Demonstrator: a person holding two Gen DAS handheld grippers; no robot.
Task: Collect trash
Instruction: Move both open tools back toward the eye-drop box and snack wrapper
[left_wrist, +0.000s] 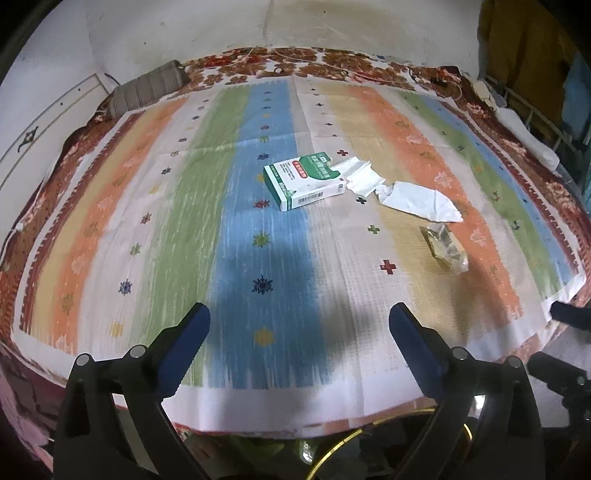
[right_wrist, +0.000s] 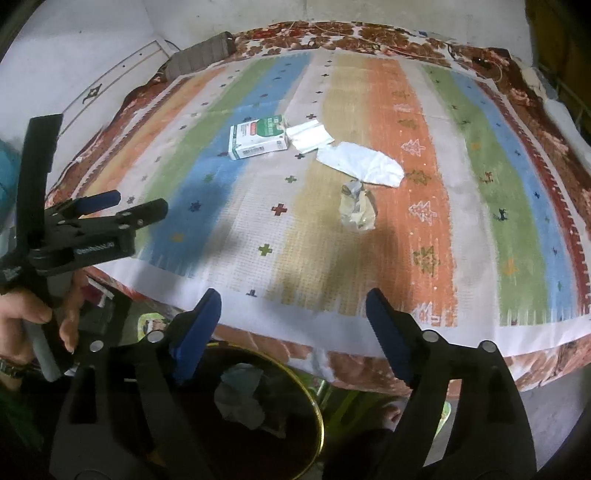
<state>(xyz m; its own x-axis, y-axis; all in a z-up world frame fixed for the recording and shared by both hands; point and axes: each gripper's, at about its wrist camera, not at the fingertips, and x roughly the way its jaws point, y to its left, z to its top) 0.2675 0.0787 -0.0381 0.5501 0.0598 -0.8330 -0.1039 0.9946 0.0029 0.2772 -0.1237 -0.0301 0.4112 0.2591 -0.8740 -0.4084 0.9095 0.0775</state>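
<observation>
A green and white carton lies mid-mat on the striped mat. A torn white paper strip touches its right end. A crumpled white paper lies to the right of that. A clear yellowish wrapper lies nearer. My left gripper is open and empty above the mat's near part. My right gripper is open and empty at the mat's near edge, above a dark bin holding crumpled paper.
The left gripper also shows in the right wrist view, hand-held at the left. A floral blanket lies under the mat. A brown pillow sits at the far left. A white wall stands behind. Clutter stands at the far right.
</observation>
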